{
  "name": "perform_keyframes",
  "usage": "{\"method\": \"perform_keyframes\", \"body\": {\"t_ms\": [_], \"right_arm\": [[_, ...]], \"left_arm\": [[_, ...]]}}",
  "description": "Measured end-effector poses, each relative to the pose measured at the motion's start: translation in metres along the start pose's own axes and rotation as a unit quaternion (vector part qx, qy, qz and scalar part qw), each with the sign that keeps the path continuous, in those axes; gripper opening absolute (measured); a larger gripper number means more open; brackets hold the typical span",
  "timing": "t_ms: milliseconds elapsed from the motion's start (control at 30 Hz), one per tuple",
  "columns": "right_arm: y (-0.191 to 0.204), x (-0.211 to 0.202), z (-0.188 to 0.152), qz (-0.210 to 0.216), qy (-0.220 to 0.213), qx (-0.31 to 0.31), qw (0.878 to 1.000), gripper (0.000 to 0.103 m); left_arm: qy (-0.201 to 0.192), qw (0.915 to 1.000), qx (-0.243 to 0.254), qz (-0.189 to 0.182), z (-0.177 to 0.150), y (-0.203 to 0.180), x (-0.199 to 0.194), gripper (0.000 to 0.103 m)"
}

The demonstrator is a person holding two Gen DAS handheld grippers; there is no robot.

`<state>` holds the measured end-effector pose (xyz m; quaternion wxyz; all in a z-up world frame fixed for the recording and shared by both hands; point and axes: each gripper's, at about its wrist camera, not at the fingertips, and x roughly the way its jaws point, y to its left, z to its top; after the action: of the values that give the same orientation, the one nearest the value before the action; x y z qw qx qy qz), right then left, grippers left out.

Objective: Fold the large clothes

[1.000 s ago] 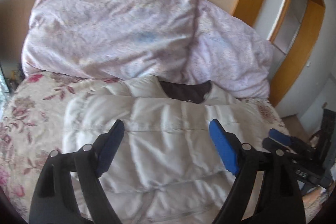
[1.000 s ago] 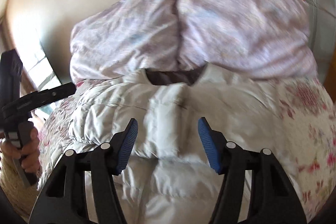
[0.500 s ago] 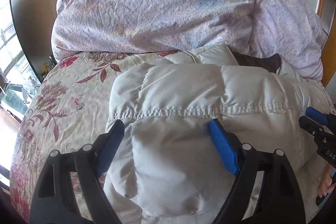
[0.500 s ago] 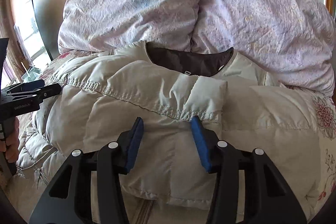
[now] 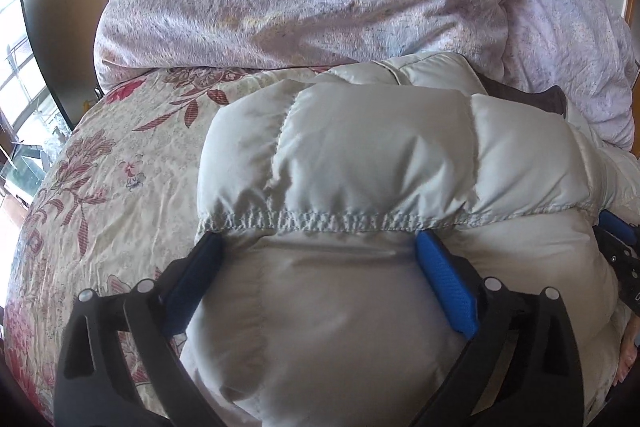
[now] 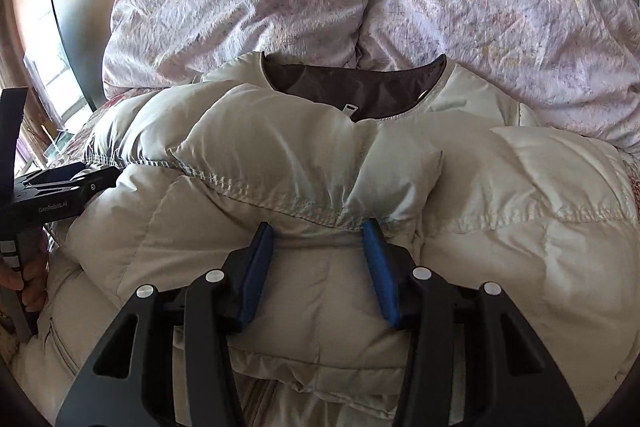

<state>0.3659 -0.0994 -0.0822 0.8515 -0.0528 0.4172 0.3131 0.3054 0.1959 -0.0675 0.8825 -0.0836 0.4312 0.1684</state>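
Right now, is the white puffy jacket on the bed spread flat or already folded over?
Partly folded. A padded section of the white jacket lies doubled over its body, its stitched hem running across the top. The dark lining at the collar still shows.

Each gripper, left gripper (image 5: 316,259) and right gripper (image 6: 318,243), has black skeletal arms with triangular cut-outs, silver round screws and ribbed blue pads (image 5: 444,291); white lettering marks the left one's side.

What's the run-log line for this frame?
stage: folding | item: cream quilted puffer jacket on floral bedspread | left gripper: jaws opening, jacket fabric between | right gripper: jaws partly open over stitched hem
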Motion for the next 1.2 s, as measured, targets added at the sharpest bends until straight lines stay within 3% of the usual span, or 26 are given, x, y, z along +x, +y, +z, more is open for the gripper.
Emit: {"method": "perform_keyframes", "body": {"t_ms": [267, 400, 500, 600, 700, 833, 1200], "right_arm": [[-0.001, 0.005, 0.004, 0.001, 0.015, -0.003, 1.000, 0.049], [-0.026, -0.023, 0.012, 0.060, 0.052, 0.058, 0.995, 0.051], [-0.068, -0.069, 0.007, 0.111, 0.045, 0.145, 0.982, 0.081], [-0.105, -0.114, -0.015, 0.115, 0.039, 0.186, 0.975, 0.086], [-0.139, -0.147, -0.046, 0.090, 0.056, 0.218, 0.970, 0.086], [-0.172, -0.183, -0.091, 0.051, 0.081, 0.240, 0.966, 0.086], [-0.206, -0.226, -0.182, 0.045, 0.114, 0.299, 0.946, 0.086]], "left_arm": [[0.012, 0.9999, 0.003, 0.001, 0.000, 0.000, 0.005, 0.101], [0.015, 0.9980, -0.007, -0.061, -0.011, 0.019, -0.032, 0.096], [0.009, 0.9944, -0.011, -0.105, -0.029, 0.045, -0.065, 0.096], [0.013, 0.9905, -0.025, -0.135, -0.057, 0.079, -0.090, 0.096], [0.028, 0.9842, -0.046, -0.169, -0.088, 0.108, -0.102, 0.096], [0.032, 0.9811, -0.057, -0.182, -0.125, 0.130, -0.117, 0.096], [0.057, 0.9617, -0.108, -0.245, -0.178, 0.157, -0.134, 0.091]]}}
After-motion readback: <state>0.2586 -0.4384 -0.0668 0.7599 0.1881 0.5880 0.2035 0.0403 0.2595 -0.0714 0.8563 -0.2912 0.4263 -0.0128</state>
